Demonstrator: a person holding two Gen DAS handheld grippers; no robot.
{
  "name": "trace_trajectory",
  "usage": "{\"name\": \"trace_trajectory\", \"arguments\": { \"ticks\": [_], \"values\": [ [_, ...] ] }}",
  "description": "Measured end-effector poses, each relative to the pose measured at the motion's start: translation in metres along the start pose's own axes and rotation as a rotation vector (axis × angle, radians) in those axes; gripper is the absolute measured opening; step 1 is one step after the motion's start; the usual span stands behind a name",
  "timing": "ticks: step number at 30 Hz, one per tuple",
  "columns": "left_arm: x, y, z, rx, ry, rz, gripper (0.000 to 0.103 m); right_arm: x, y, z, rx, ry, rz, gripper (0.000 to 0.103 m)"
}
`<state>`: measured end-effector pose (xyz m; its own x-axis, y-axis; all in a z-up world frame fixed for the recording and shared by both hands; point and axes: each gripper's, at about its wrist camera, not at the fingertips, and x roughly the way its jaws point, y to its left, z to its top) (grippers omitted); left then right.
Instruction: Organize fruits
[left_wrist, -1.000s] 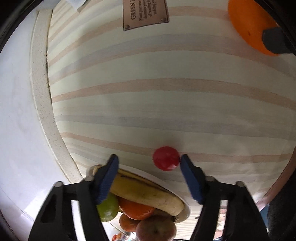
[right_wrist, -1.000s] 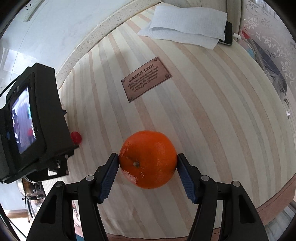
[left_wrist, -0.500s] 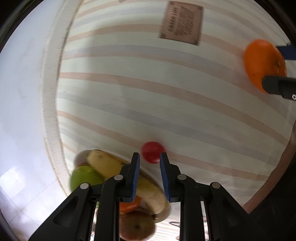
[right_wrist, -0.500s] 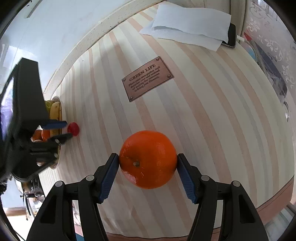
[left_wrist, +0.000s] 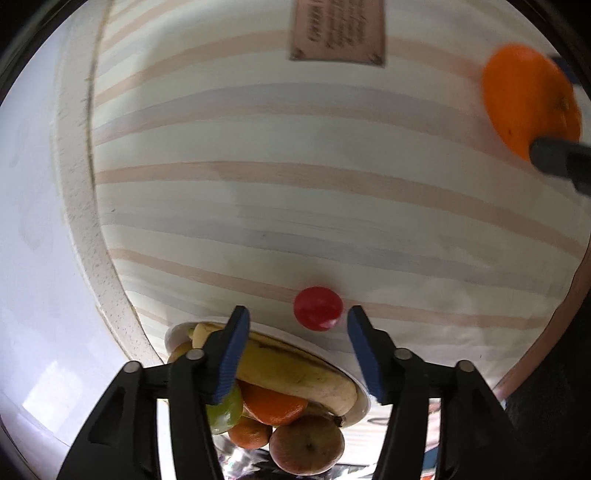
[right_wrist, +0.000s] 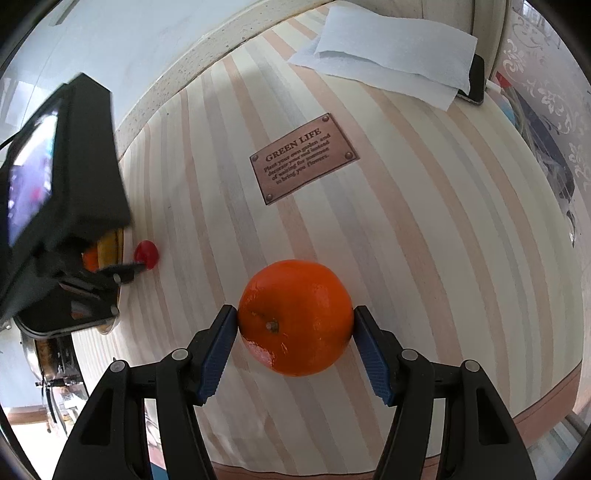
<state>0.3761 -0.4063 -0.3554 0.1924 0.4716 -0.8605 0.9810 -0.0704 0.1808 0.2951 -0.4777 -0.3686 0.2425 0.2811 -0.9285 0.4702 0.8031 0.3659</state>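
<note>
Pinching glossy orange (right_wrist: 295, 317) in right jaws; left jaws spread w/ small red fruit (left_wrist: 317, 308) between.

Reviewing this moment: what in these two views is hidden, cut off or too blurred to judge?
- Plate of fruit: in the left wrist view the left tongs cover part of the pile; in the right wrist view the left device hides nearly all of it.
- Orange: whether it rests on the table cannot be told; its underside is out of sight between the right tongs.
- Plaque: cut by the top edge and blurred in the left wrist view.
- Phone: mostly under the paper towel.
</note>
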Motion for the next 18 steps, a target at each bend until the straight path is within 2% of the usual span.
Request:
{"name": "trace_trajectory", "arguments": {
  "ticks": [5, 9, 10, 12, 13, 14, 16, 18],
  "values": [
    [0.004, -0.010, -0.001, 0.044, 0.033, 0.017, 0.062, 0.000, 0.000, 0.002, 0.009, -0.002, 0.006, 0.066],
    [0.006, -0.019, 0.002, 0.070, 0.052, 0.056, 0.060, -0.002, -0.002, 0.001, 0.012, -0.002, 0.012, 0.067],
    [0.005, -0.020, 0.003, 0.063, 0.052, 0.071, 0.057, -0.003, -0.003, 0.001, 0.012, -0.001, 0.013, 0.067],
    [0.001, -0.028, 0.008, 0.076, 0.058, 0.105, 0.041, -0.004, -0.005, 0.002, 0.013, 0.000, 0.015, 0.067],
    [-0.001, -0.031, 0.010, 0.081, 0.056, 0.117, 0.039, -0.005, -0.006, 0.002, 0.013, 0.000, 0.016, 0.067],
    [-0.002, -0.032, 0.011, 0.073, 0.057, 0.109, 0.031, -0.006, -0.006, 0.003, 0.011, 0.000, 0.016, 0.067],
    [-0.004, -0.031, 0.011, 0.058, 0.056, 0.079, 0.025, -0.006, -0.007, 0.002, 0.012, 0.001, 0.019, 0.067],
    [-0.005, -0.031, 0.009, 0.032, 0.053, 0.050, 0.024, -0.007, -0.009, 0.002, 0.012, 0.001, 0.021, 0.067]
  ]
}}
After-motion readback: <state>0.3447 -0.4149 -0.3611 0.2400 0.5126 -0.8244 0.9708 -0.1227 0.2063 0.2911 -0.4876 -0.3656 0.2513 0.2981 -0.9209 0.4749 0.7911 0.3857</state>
